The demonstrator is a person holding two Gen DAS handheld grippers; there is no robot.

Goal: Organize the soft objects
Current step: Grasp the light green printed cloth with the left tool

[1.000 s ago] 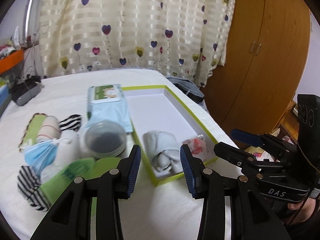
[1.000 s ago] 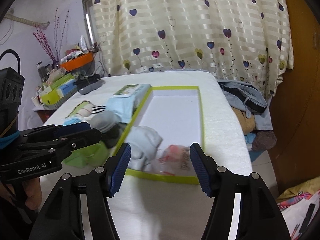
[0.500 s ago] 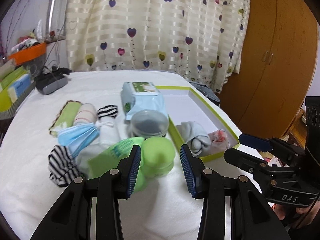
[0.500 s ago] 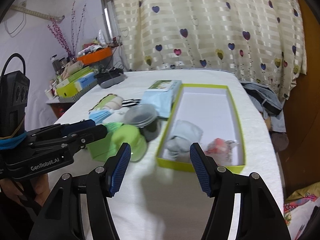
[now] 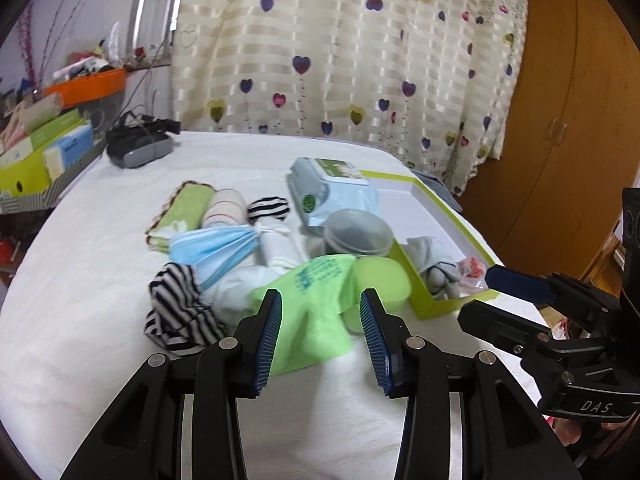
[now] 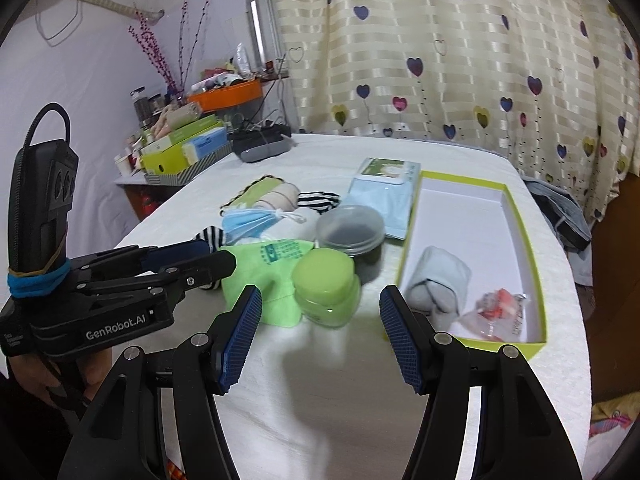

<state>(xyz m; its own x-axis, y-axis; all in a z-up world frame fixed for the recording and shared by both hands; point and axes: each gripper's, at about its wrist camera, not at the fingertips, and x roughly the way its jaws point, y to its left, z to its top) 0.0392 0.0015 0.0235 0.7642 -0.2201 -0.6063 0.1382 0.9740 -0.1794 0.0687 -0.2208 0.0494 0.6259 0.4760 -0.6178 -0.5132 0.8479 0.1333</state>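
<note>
A green cloth (image 5: 316, 312) lies on the white table, framed between the fingers of my open left gripper (image 5: 320, 336), which is empty and short of it. Left of the cloth are striped socks (image 5: 176, 312), a blue face mask (image 5: 212, 246), a white cloth (image 5: 280, 250) and rolled towels (image 5: 180, 216). The green-rimmed box (image 6: 536, 280) holds a grey sock bundle (image 6: 436, 284) and a clear pouch (image 6: 496, 312). My right gripper (image 6: 320, 340) is open and empty, with a green jar (image 6: 326, 286) beyond its fingers. The left gripper (image 6: 224, 258) juts in from the left side of the right wrist view.
A lidded plastic tub (image 6: 352, 228) and a wipes pack (image 6: 388, 188) sit beside the box. Black gear (image 5: 138, 144) lies at the far table edge. Shelves with boxes (image 6: 184, 148) stand at left, a wooden wardrobe (image 5: 560, 120) at right, clothes (image 6: 560, 216) beyond the table.
Both grippers have swung left across the table. The box has slid toward the right of each view, and the green cloth and jar now sit between the fingers.
</note>
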